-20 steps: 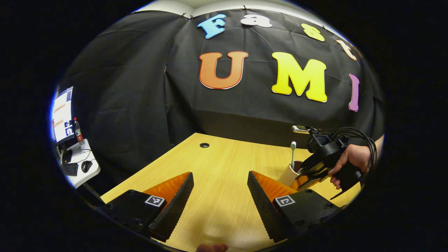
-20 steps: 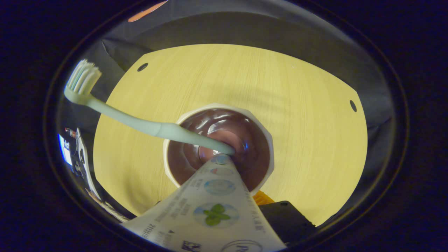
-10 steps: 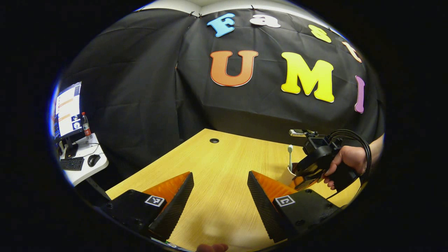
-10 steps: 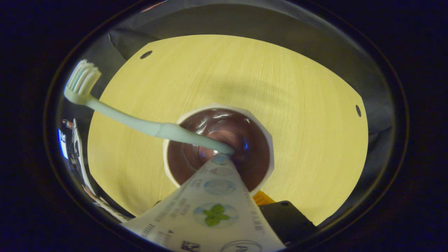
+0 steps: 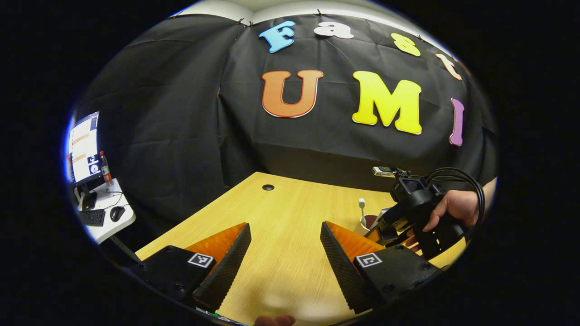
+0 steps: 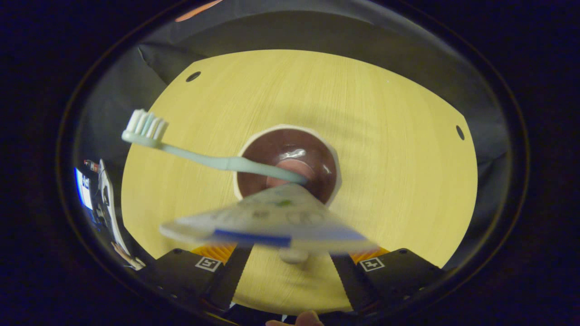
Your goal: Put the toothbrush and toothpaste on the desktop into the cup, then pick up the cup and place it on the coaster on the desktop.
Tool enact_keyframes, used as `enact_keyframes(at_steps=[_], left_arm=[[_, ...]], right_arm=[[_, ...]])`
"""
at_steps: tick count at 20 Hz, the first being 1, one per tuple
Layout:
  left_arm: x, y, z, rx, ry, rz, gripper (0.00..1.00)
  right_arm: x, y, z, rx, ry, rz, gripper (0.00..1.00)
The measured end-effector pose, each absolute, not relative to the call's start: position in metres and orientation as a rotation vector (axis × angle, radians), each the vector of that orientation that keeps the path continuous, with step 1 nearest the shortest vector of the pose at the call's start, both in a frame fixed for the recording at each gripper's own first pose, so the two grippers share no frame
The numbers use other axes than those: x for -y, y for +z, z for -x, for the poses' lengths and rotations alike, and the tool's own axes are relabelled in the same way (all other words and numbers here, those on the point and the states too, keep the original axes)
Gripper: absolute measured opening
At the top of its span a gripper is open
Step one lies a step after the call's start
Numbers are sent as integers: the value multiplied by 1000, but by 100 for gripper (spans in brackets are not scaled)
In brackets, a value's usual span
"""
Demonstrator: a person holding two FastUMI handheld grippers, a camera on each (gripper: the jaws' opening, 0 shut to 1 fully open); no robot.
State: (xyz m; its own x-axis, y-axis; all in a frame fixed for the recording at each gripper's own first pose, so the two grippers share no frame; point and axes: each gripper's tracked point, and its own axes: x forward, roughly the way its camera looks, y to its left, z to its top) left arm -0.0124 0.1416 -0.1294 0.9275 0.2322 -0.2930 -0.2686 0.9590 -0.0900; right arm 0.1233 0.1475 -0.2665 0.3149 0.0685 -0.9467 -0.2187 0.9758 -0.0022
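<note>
Toothpaste (image 6: 272, 219) sticks up out of the cup (image 6: 334, 156) beside the toothbrush (image 6: 190, 154). Both jaws of the right gripper (image 6: 290, 274) are wide apart and hold nothing. Over the bare table (image 5: 290, 217), the left gripper (image 5: 285, 258) is also wide open and holds nothing.

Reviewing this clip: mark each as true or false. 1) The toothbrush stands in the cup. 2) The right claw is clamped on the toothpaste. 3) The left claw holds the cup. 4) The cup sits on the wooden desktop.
1) True: the toothbrush handle goes down into the cup.
2) False: the right claw is open, and the toothpaste leans into the cup, blurred.
3) False: the left claw is open and holds nothing.
4) True: it stands on the desktop.
</note>
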Motion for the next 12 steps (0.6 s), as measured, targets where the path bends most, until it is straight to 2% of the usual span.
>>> enact_keyframes(at_steps=[7, 12], left_arm=[[-91, -106, -14, -249, 109, 99, 98], [-46, -76, -35, -204, 6, 69, 98]], right_arm=[[-82, -225, -64, -1109, 128, 79, 94], [-15, -168, -63, -869, 13, 9, 94]])
